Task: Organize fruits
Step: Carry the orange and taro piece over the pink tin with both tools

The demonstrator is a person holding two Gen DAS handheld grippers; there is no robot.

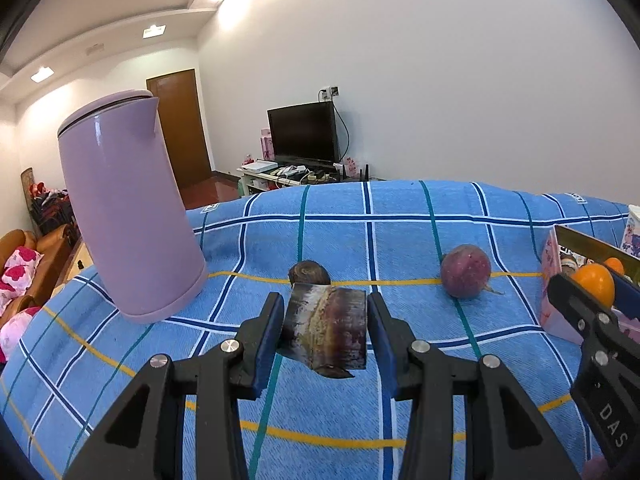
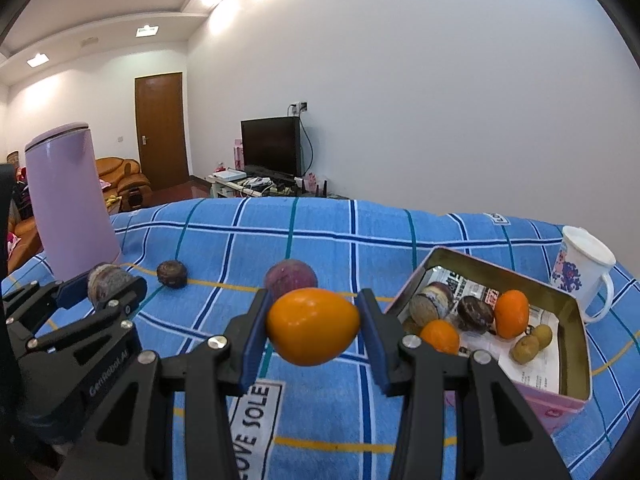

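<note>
Fruits were mid-transfer: an orange fruit (image 2: 313,325) was clamped in the right gripper (image 2: 313,330), a dark cut piece (image 1: 326,329) in the left gripper (image 1: 326,330) (both lifted). The open tin (image 2: 576,320) by the worktop's right edge lay nearest; release over it was judged next, its rim needing clearance.

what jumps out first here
The right gripper holds a bright orange fruit above the blue checked cloth, just left of the pink tin of fruit. The left gripper holds a dark cut piece, with a tall lilac kettle behind.
</note>
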